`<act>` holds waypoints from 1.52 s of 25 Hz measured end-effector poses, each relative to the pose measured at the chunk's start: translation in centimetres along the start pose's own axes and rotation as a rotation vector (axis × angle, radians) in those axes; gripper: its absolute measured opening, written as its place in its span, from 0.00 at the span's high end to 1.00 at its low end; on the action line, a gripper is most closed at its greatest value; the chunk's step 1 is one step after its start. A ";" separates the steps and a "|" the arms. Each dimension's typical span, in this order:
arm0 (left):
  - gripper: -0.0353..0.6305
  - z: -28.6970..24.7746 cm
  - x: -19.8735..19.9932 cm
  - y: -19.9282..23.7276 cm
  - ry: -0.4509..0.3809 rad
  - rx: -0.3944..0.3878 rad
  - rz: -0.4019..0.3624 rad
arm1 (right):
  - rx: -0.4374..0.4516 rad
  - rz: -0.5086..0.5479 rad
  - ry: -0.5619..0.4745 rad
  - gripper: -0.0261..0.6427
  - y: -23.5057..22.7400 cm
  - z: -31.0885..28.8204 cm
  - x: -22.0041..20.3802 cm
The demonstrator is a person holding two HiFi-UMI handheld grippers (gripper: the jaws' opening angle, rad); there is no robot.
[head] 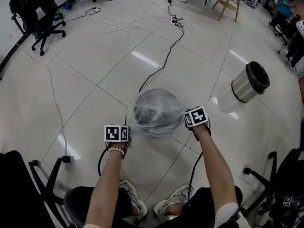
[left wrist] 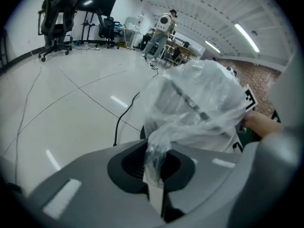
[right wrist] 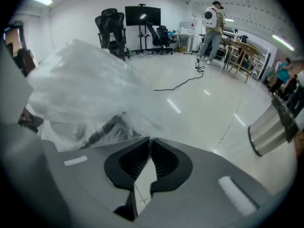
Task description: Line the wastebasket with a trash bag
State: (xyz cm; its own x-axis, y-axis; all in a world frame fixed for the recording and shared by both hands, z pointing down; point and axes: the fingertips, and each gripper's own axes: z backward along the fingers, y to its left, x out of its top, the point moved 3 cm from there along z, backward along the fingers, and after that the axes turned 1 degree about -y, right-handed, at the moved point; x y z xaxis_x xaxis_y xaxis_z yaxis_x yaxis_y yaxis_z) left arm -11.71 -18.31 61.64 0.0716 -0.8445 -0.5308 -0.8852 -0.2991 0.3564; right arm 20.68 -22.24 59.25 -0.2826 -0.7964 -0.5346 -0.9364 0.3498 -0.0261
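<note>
A clear trash bag (head: 156, 112) billows like a balloon over the tiled floor, between my two grippers. At the bag's left edge my left gripper (head: 127, 136) is shut on it; in the left gripper view a bunched twist of the film (left wrist: 154, 160) is pinched between the jaws. My right gripper (head: 191, 122) is at the bag's right edge, jaws shut, and the bag's film (right wrist: 90, 94) runs right up to the closed tips. The silver wastebasket (head: 250, 82) with a dark rim stands apart at the right, also visible in the right gripper view as the wastebasket (right wrist: 268, 127).
A black cable (head: 164, 63) runs from a power strip (head: 175, 20) toward the bag. Black office chairs (head: 40, 13) stand at the far left, a wooden stool (head: 229, 1) far ahead. Chair bases flank my feet, left (head: 47, 175) and right (head: 266, 175). A person (right wrist: 211, 27) stands far off.
</note>
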 end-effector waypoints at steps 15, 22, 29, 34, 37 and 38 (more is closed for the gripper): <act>0.55 -1.3 8.2 1.9 -0.170 -0.090 0.012 | 0.242 -0.064 -0.269 0.49 -2.8 1.8 5.4; 0.55 -3.1 7.0 1.8 -0.111 -0.013 -0.073 | 0.350 0.190 -0.458 0.40 1.3 4.1 10.7; 0.55 -4.0 7.8 1.3 -0.071 -0.006 -0.213 | 0.463 0.100 -0.586 0.90 1.4 3.8 15.1; 0.55 -4.8 6.7 1.4 -0.046 -0.002 -0.228 | 0.313 0.085 -0.450 0.93 0.7 -1.0 17.7; 0.55 -5.4 5.3 2.1 -0.001 0.016 -0.245 | 0.137 0.083 -0.246 0.91 -0.8 -4.3 18.0; 0.55 -5.6 4.6 2.3 0.022 0.020 -0.245 | 0.078 0.083 -0.150 0.91 -1.7 -5.8 17.2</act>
State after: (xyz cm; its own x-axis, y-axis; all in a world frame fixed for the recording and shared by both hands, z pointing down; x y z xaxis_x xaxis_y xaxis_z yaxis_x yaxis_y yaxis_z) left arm -10.88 -25.36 64.36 0.2948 -0.7575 -0.5825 -0.8493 -0.4871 0.2035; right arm 16.25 -39.41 54.96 -0.3186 -0.6825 -0.6578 -0.8906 0.4531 -0.0387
